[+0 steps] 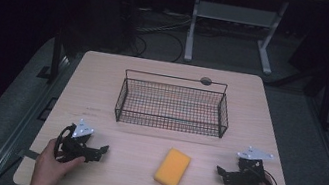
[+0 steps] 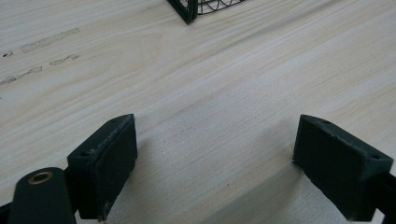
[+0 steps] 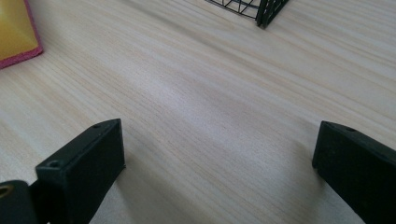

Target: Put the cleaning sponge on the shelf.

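Pale wood table (image 1: 101,92); dark room, grey floor (image 1: 12,112).

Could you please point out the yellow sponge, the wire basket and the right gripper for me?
yellow sponge (image 1: 172,168): high view, middle of its top face.
wire basket (image 1: 169,124): high view, near wall of black mesh.
right gripper (image 1: 220,172): high view, midway between its open fingers, which hold nothing.

Sponge (image 1: 172,168) before basket (image 1: 172,106).
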